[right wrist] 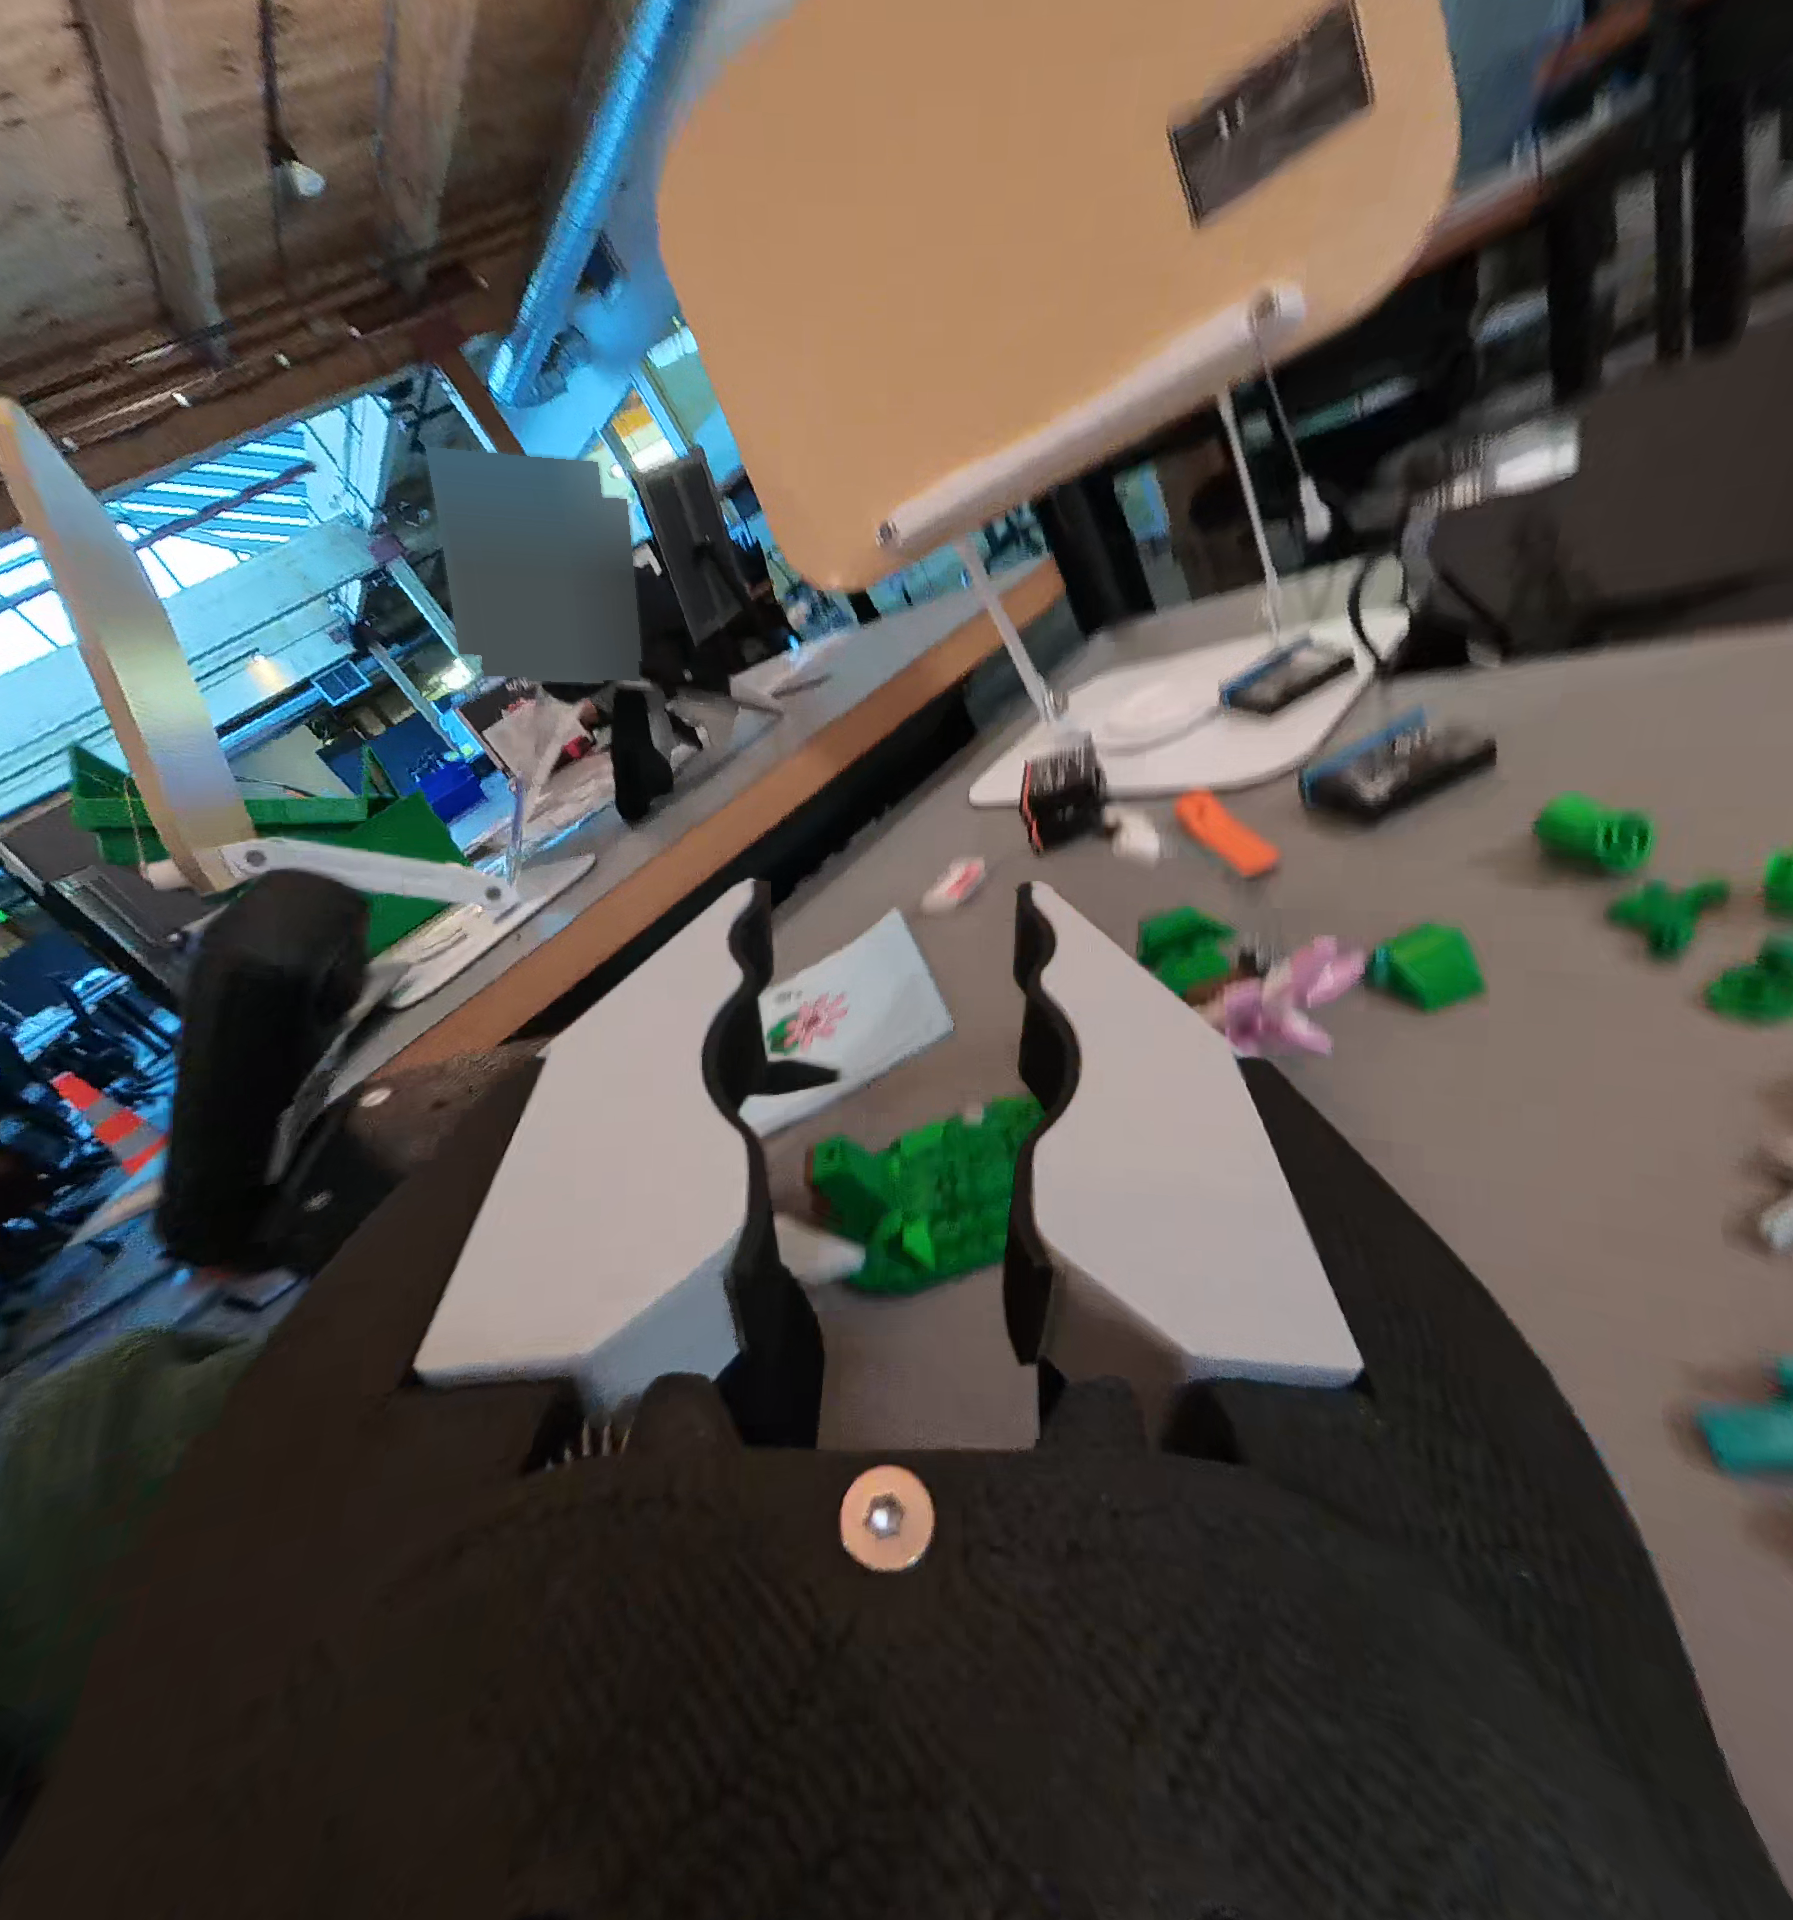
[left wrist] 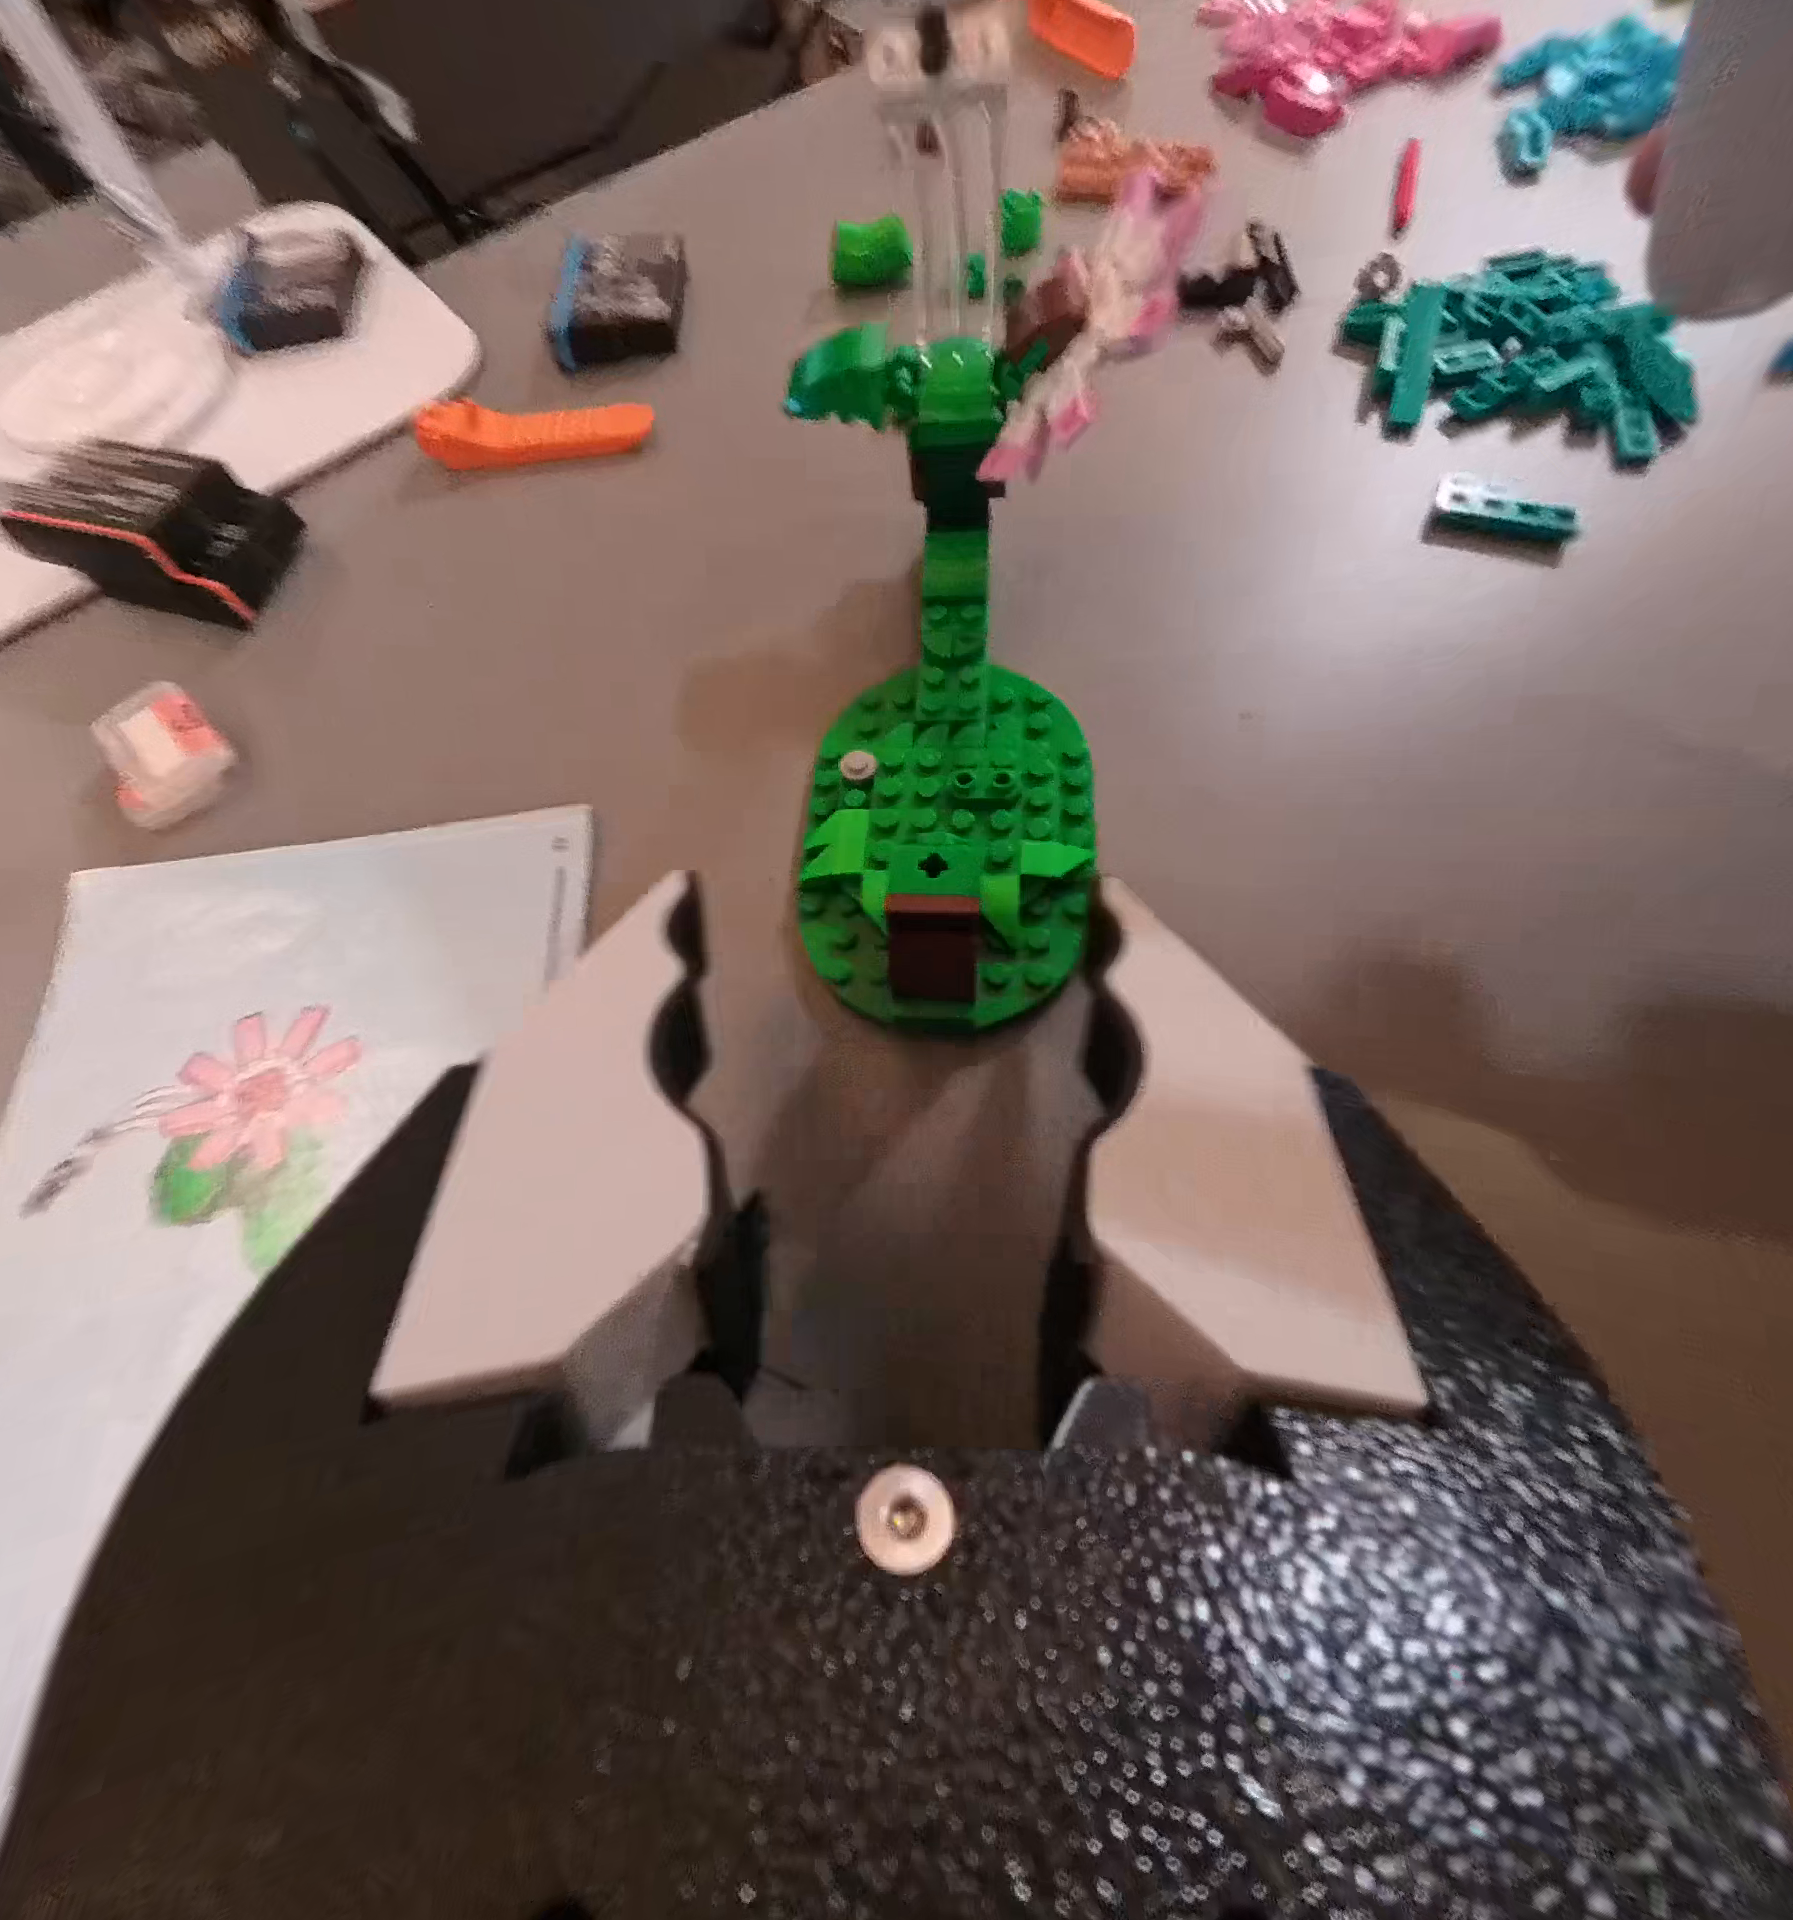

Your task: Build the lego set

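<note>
A green lego model [left wrist: 946, 862] lies on the grey table: an oval studded base with a brown brick, and a green stem running away to leaves and a pink flower part [left wrist: 1100, 343]. My left gripper [left wrist: 897, 904] is open and empty, its fingertips at either side of the base's near end. My right gripper [right wrist: 892, 904] is open and empty, held tilted above the table, with the green model [right wrist: 933, 1195] seen between its fingers below. The pink flower part [right wrist: 1287, 997] lies just right of its right finger.
An instruction booklet [left wrist: 196, 1143] lies at the left. Teal bricks [left wrist: 1515, 353], pink bricks [left wrist: 1328, 52] and orange pieces [left wrist: 533, 431] lie at the back. Loose green pieces [right wrist: 1650, 914] lie to the right. A white stand base [left wrist: 196, 384] and black blocks [left wrist: 622, 296] sit back left.
</note>
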Tool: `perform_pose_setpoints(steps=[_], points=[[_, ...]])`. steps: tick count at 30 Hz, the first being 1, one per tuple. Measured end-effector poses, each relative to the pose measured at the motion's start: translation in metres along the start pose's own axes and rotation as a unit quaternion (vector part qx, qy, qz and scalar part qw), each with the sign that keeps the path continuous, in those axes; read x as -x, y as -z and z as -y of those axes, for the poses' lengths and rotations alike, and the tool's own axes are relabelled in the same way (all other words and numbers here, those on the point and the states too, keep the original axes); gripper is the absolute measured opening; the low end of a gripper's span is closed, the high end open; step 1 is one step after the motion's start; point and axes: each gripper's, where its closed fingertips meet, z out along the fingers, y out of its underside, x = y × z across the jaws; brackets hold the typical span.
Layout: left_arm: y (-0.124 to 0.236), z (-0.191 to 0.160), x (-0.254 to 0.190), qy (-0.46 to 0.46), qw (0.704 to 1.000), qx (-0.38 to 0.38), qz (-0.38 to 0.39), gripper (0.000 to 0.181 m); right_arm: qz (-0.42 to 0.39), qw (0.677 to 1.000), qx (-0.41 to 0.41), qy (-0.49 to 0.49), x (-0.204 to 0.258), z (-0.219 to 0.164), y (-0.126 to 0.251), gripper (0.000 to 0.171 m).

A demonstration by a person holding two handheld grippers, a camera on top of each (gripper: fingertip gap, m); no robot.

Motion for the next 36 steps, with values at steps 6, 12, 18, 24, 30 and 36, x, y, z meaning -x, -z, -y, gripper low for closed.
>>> perform_pose_setpoints(steps=[6,12,18,24,30,36], points=[[0.082,0.043,0.023,-0.004,0.986,-0.112,0.125,0.113,0.050,0.991,-0.078,0.099,0.009,0.020,-0.025,0.053],[0.160,0.023,0.066,0.069,0.965,-0.133,0.217,0.106,0.057,0.983,-0.074,0.157,0.012,-0.002,-0.021,0.050],[0.160,-0.012,0.067,0.116,0.967,-0.085,0.211,0.080,0.057,0.981,-0.065,0.176,0.013,-0.012,-0.022,0.038],[0.093,-0.005,0.057,0.060,0.987,0.019,0.150,0.038,0.070,0.986,-0.056,0.143,0.010,-0.015,-0.023,0.033],[0.028,-0.008,0.078,0.011,0.985,0.108,0.133,0.032,0.080,0.986,-0.047,0.135,0.012,-0.018,-0.023,0.031],[-0.002,-0.004,0.080,0.020,0.988,0.130,0.082,0.022,0.082,0.988,-0.041,0.127,0.010,-0.019,-0.026,0.031]])
